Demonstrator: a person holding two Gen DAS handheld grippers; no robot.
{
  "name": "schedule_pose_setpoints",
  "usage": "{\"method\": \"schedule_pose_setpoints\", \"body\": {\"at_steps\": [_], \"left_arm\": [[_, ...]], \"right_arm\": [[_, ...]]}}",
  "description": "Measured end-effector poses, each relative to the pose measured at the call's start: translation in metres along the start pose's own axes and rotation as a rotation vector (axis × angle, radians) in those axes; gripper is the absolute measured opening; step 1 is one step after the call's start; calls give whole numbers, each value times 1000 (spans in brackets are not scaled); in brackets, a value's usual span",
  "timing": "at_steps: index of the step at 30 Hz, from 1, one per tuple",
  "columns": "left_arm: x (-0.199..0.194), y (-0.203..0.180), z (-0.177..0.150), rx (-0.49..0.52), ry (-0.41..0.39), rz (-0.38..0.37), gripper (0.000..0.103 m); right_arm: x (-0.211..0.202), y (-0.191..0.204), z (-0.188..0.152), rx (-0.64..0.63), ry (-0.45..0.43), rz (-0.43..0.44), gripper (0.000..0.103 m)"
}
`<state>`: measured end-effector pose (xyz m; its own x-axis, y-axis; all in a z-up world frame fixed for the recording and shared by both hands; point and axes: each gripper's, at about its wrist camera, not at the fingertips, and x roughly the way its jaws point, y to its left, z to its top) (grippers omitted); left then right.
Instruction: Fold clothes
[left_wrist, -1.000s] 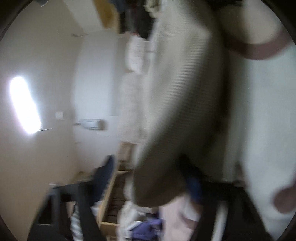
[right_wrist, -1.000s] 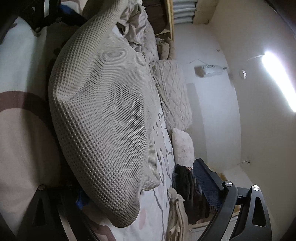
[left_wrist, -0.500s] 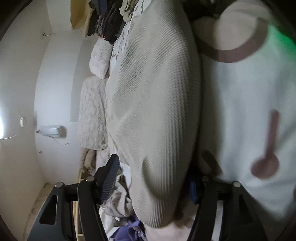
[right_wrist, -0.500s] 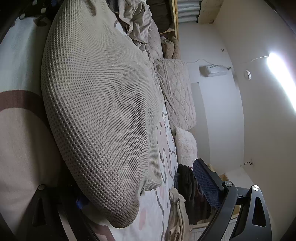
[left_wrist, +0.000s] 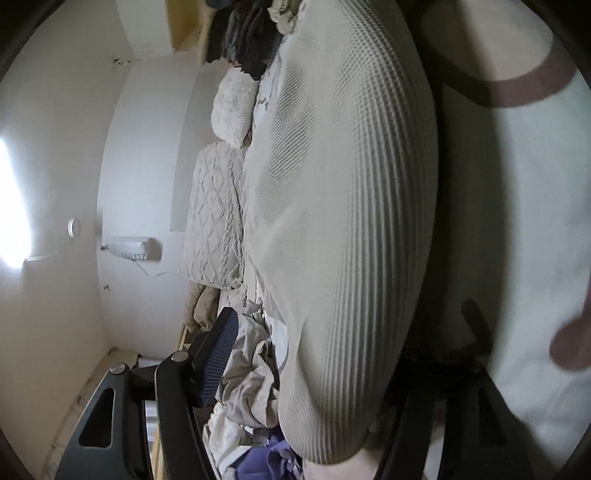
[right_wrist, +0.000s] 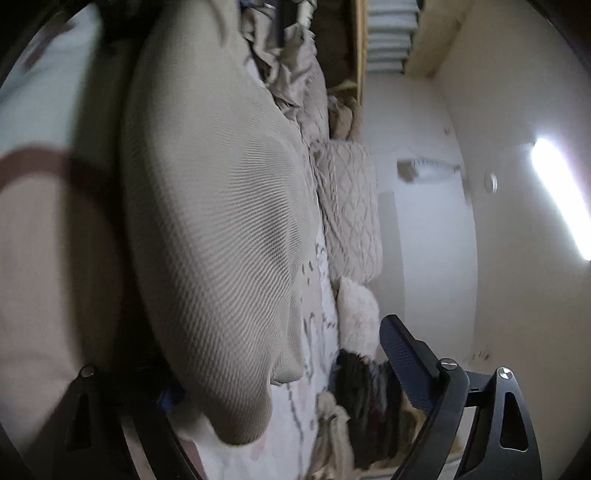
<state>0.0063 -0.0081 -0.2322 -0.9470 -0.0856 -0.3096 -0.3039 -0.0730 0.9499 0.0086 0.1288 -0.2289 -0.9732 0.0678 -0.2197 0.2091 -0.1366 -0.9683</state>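
A beige waffle-knit garment (left_wrist: 343, 229) lies bulged on the white bed sheet (left_wrist: 535, 221), which carries brown ring marks. My left gripper (left_wrist: 321, 354) straddles its near end. The blue-padded finger (left_wrist: 218, 354) stands clear of the cloth and the other finger is hidden behind it, so the jaws are open. In the right wrist view the same garment (right_wrist: 221, 240) fills the middle. My right gripper (right_wrist: 266, 354) is open and its jaws are closing around the garment's end. Its padded finger (right_wrist: 402, 362) does not touch the cloth, and its other finger is covered.
Quilted pillow (left_wrist: 214, 218) and fluffy pillow (left_wrist: 232, 107) lie along the wall. A pile of dark clothes (right_wrist: 365, 398), crumpled beige laundry (left_wrist: 251, 384) and purple cloth (left_wrist: 266, 461) crowd the bed's ends. A wooden shelf (right_wrist: 358, 48) holds folded items; a wall light (right_wrist: 561, 199) glares.
The left view has swung and steadied from a blur, with its jaws spread wider around the garment. The right view has rolled a little and gone soft.
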Motion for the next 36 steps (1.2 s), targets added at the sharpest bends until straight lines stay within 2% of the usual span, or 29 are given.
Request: {"method": "schedule_pose_setpoints", "body": {"at_steps": [4,7,9,12,13,14,16,20,24,28,29,32,36], "left_arm": [[-5,0,-9,-22,12,0,64],[-6,-2,-11,-41,25,-4,64],[-3,-5,-10,-41,28,-12,60],[0,-16,-7,-1,17,-17,45],[0,-20,-6,14,12,-15,40],[0,-22,-6,26,8,-7,39],[-1,-23,-6,21,6,-1,39],[0,-20,-9,-25,12,-2,39],[5,-17,-9,-55,51,-29,38],[14,-20,-5,-56,81,-90,19],[15,-22,-5,-54,81,-94,17],[17,-14,-8,-105,75,-121,17],[18,8,-6,-208,79,-177,17]], "right_arm": [[-3,4,-6,-91,-25,7,84],[-1,8,-8,-132,-31,47,80],[2,12,-6,-157,-40,62,79],[9,23,0,-209,-58,64,68],[12,26,2,-218,-61,64,59],[14,30,4,-227,-65,65,49],[16,35,4,-233,-70,57,39],[13,34,2,-209,-77,32,37],[10,33,-1,-206,-77,26,37],[16,32,1,-197,-65,53,37],[18,32,2,-195,-63,57,36],[20,29,3,-195,-64,80,29],[22,19,4,-210,-70,104,25]]}}
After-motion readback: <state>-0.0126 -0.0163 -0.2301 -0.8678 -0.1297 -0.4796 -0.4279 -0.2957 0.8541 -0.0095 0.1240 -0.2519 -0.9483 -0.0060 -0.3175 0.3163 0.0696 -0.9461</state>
